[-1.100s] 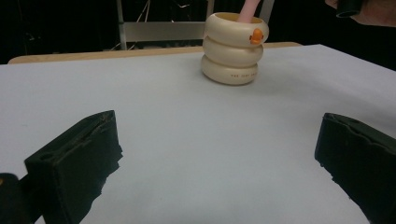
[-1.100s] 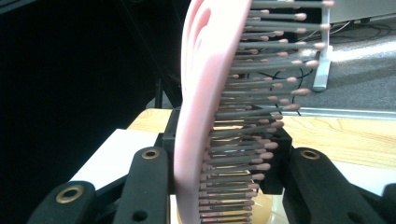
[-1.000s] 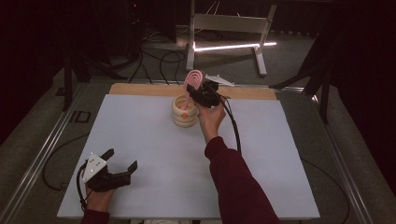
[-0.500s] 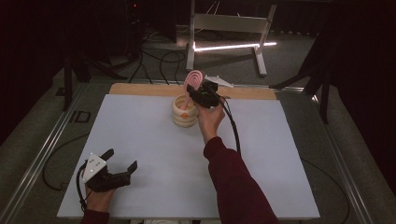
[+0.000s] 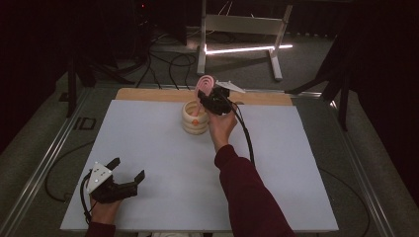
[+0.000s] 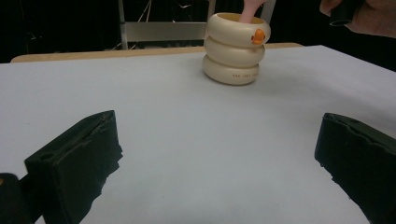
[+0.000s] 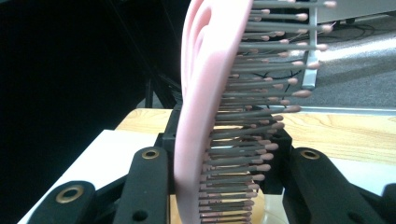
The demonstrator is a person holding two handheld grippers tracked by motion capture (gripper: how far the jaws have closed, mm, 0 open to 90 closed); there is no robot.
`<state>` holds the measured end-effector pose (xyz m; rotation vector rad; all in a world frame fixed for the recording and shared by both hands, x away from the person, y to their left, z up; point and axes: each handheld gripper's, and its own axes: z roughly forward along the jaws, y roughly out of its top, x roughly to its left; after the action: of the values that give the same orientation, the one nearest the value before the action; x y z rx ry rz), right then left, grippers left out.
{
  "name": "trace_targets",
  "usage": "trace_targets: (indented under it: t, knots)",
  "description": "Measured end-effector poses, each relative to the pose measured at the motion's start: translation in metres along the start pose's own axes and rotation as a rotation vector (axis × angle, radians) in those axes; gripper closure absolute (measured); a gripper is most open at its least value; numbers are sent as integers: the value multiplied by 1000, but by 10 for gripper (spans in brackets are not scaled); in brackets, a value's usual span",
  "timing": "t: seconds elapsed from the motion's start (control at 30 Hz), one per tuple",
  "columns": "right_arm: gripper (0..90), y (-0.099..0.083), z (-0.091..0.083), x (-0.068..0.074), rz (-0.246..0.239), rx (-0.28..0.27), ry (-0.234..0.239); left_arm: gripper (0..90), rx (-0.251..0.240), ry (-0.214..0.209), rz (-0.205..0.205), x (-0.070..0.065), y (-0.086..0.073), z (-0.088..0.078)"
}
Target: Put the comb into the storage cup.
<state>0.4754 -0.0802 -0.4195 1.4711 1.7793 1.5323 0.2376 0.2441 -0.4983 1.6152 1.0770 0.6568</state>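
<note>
Dark curtains and black cables close off the room behind the white worktop [image 5: 163, 163], whose far edge is a strip of bare wood. One cream holder [image 5: 194, 117], shaped like three stacked rounded rings with a small orange mark on its side, stands near the middle of the far edge. One pink hairbrush [image 5: 202, 89] stands in it, its lower end hidden inside the holder. In the right gripper view the smooth pink plastic back and rows of thin grey bristles with rounded tips run off the top. The right gripper [image 5: 210, 98] is clamped on the hairbrush above the holder. The left gripper [image 5: 127, 170], near the front left corner, has its jaws wide apart with nothing between them.
</note>
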Motion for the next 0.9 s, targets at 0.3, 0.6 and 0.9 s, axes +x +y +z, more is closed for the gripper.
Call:
trace_targets:
  t: [0.3,0.6,0.9]
  knots:
    - [636,-4,3,2,-4,8,-2,7,0,0,-2,1,0,0]
    - [636,-9,6,2,6,11,-3,7,0,1,-2,1,0,0]
    - [635,-15,8,0,14,20,-2,7,-2,1,-4,1,0,0]
